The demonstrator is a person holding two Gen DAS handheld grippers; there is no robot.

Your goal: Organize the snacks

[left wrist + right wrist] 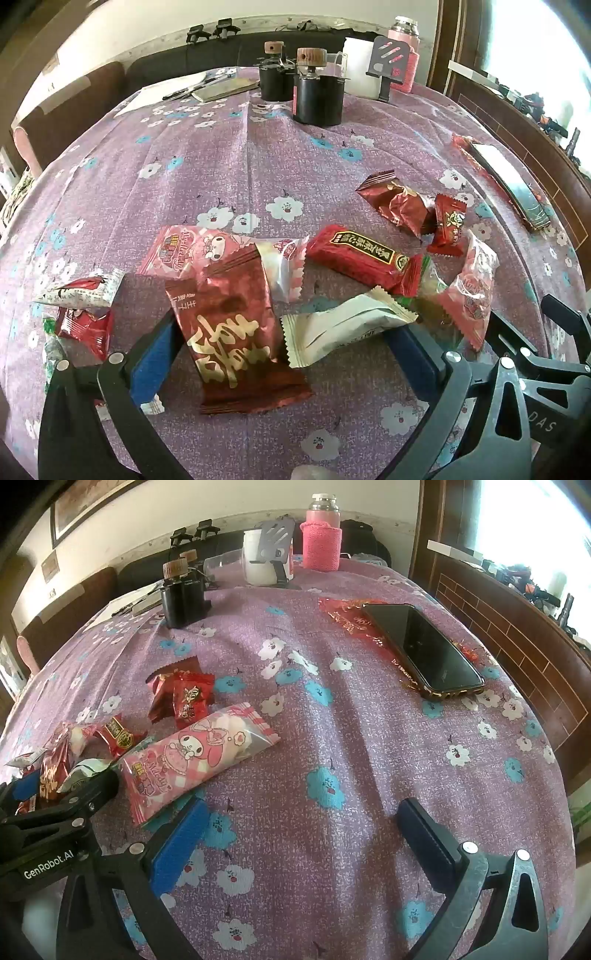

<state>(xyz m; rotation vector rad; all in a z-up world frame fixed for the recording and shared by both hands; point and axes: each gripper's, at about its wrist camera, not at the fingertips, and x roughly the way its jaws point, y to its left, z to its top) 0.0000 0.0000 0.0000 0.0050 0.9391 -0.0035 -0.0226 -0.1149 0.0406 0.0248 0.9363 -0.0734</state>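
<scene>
Several wrapped snacks lie in a loose heap on the purple flowered tablecloth. My left gripper stands open low over the heap. A dark red packet with gold lettering and a cream packet lie between its blue pads, which do not squeeze them. Beyond are a pink cartoon packet, a red bar with a black label and small red candies. My right gripper is open over bare cloth, with a second pink cartoon packet just past its left finger.
A black phone lies on a red foil wrapper near the table's right edge. At the back stand black canisters, a white cup with a phone stand, and a pink sleeved bottle. More small packets lie at the left.
</scene>
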